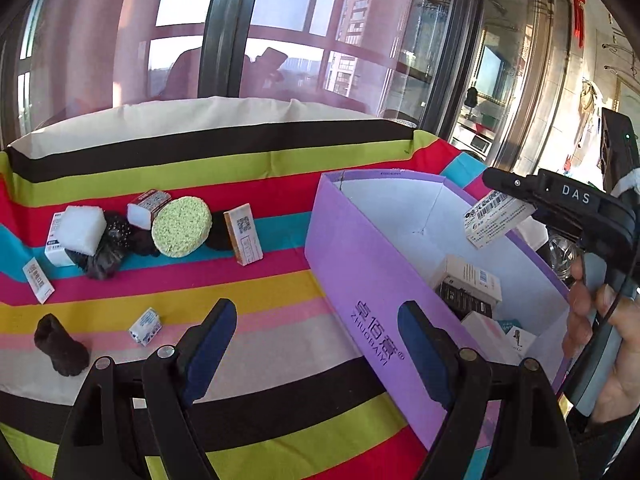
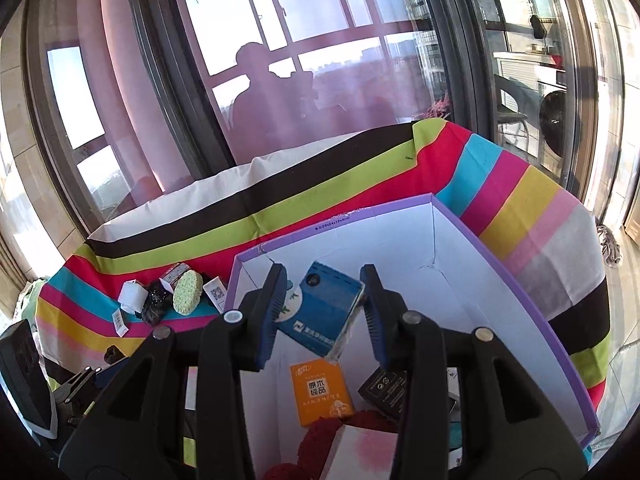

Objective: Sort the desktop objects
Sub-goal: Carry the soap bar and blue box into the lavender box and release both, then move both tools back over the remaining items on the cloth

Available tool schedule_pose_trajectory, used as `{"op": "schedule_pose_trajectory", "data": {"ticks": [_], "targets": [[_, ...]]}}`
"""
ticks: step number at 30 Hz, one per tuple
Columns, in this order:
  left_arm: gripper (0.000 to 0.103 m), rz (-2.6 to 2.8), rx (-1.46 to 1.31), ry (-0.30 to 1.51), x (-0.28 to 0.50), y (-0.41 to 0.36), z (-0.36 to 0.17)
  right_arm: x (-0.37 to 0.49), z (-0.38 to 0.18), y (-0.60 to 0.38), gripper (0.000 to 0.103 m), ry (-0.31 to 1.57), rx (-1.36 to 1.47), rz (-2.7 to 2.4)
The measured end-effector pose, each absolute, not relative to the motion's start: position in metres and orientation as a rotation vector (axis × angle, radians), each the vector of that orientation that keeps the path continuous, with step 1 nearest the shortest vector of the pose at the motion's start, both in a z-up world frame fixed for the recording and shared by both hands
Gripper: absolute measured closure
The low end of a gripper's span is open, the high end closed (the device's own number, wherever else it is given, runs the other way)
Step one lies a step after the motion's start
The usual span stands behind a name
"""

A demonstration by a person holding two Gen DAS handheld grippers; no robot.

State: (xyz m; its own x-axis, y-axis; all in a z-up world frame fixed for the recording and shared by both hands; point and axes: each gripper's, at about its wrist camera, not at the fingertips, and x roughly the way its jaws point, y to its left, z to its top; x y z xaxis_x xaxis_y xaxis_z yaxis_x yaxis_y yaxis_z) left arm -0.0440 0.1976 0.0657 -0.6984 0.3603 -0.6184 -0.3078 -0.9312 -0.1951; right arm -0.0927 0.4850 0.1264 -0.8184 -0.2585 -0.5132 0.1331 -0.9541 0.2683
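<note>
Two grippers: right gripper [image 2: 324,312] over purple box [image 2: 520,280], left gripper [image 1: 316,356] above striped counter [image 1: 260,280].
Right jaws: parted around blue packet [image 2: 320,308], grip seemingly slackening.
Left jaws: wide, empty.
Advice: release fully over box interior, clear of walls, then withdraw straight.
Remaining: green sponge [image 1: 181,227] and clutter outside box.

Striped tablecloth [image 1: 240,280] under purple box [image 1: 360,280], green sponge [image 1: 181,227], scattered small cartons.
</note>
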Motion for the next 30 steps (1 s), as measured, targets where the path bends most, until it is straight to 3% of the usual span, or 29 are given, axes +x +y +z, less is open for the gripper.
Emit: {"op": "schedule_pose_trajectory", "data": {"ticks": [4,9,24,30], "targets": [[0.019,2.610,-1.020,-0.149,-0.039,0.178,0.049,-0.093,0.123,0.483,0.052,-0.325,0.852,-2.803],[0.019,2.642,-1.042,-0.197,-0.030,0.149,0.042,-0.089,0.125,0.482,0.038,-0.310,0.839,-2.828],[0.019,2.743,-1.045,-0.299,-0.013,0.074,0.043,-0.072,0.151,0.447,0.024,-0.254,0.736,-2.782],[0.019,2.759,-1.030,-0.329,-0.012,0.057,0.044,-0.066,0.158,0.415,0.024,-0.208,0.710,-2.725]]}}
